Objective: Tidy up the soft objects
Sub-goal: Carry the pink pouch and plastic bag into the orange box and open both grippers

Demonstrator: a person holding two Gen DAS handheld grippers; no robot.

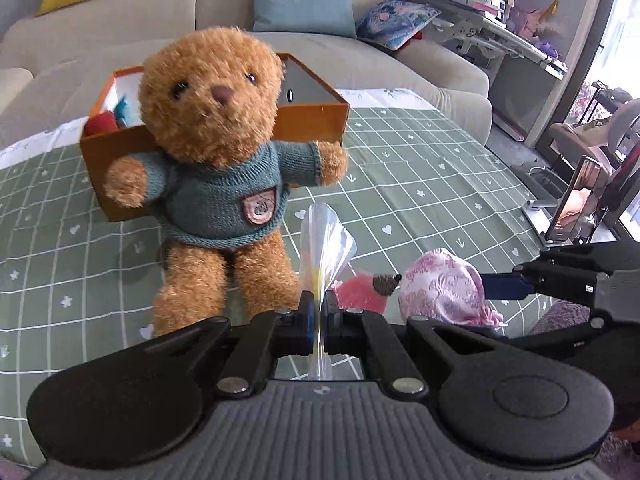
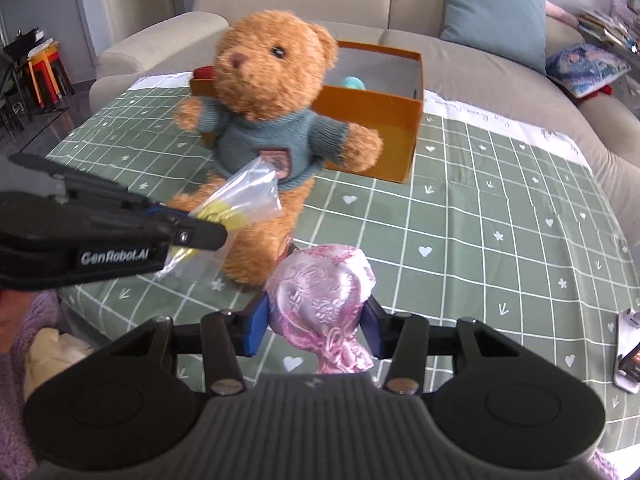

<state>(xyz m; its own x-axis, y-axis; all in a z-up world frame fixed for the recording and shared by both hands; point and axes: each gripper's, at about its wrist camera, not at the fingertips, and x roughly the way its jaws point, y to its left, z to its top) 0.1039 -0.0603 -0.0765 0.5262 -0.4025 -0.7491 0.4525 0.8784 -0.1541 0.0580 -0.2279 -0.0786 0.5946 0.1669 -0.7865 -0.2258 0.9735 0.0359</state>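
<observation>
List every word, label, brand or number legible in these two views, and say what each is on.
"GenRobot.AI": white lettering on the side of the left hand-held gripper, seen in the right wrist view.
Badge on the teddy bear's sweater: a design, nothing readable.
Writing along the tablecloth's white border: too blurred to read.
Phone screen: no text can be made out.

The near side of the orange box [image 2: 372,136] is blocked by the seated teddy bear [image 2: 272,120], whose arms are spread across it. Open green tablecloth [image 2: 500,216] is left on the bear's right, where the box's open top can be reached. A phone [image 2: 630,354] is set at the cloth's right edge.
</observation>
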